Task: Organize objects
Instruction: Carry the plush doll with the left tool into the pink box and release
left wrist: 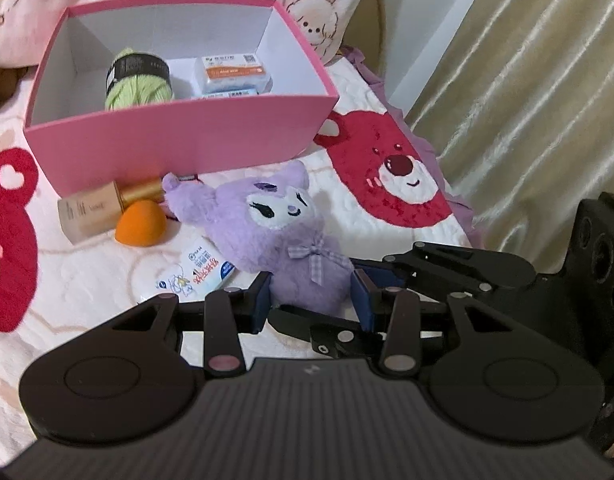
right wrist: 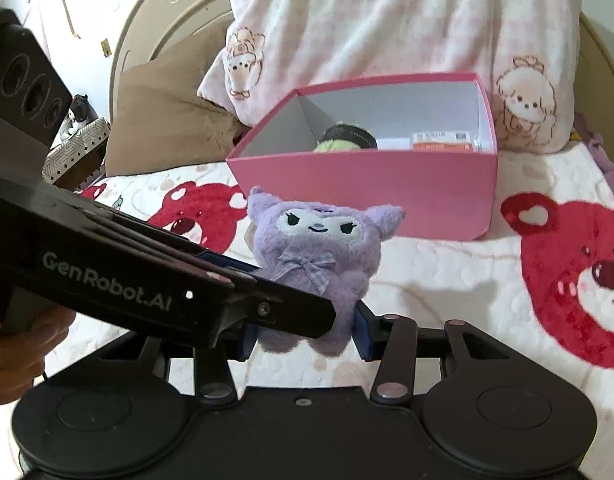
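A purple plush toy (left wrist: 283,236) with a bow lies on the bed in front of the pink box (left wrist: 179,148). My left gripper (left wrist: 313,298) is shut on the plush's lower body, its blue pads pressing both sides. My right gripper (right wrist: 307,334) is also shut on the plush (right wrist: 319,248) from the other side; the left gripper's body crosses its view. The box (right wrist: 387,184) holds a green yarn ball (left wrist: 141,80) and stacked packets (left wrist: 231,74).
Beside the box lie a beige tube (left wrist: 95,210), an orange sponge (left wrist: 141,224) and a white sachet (left wrist: 191,276). Pillows (right wrist: 387,32) lean behind the box. A curtain (left wrist: 527,80) hangs at the bed's right edge. The bedspread (right wrist: 567,272) has red bear prints.
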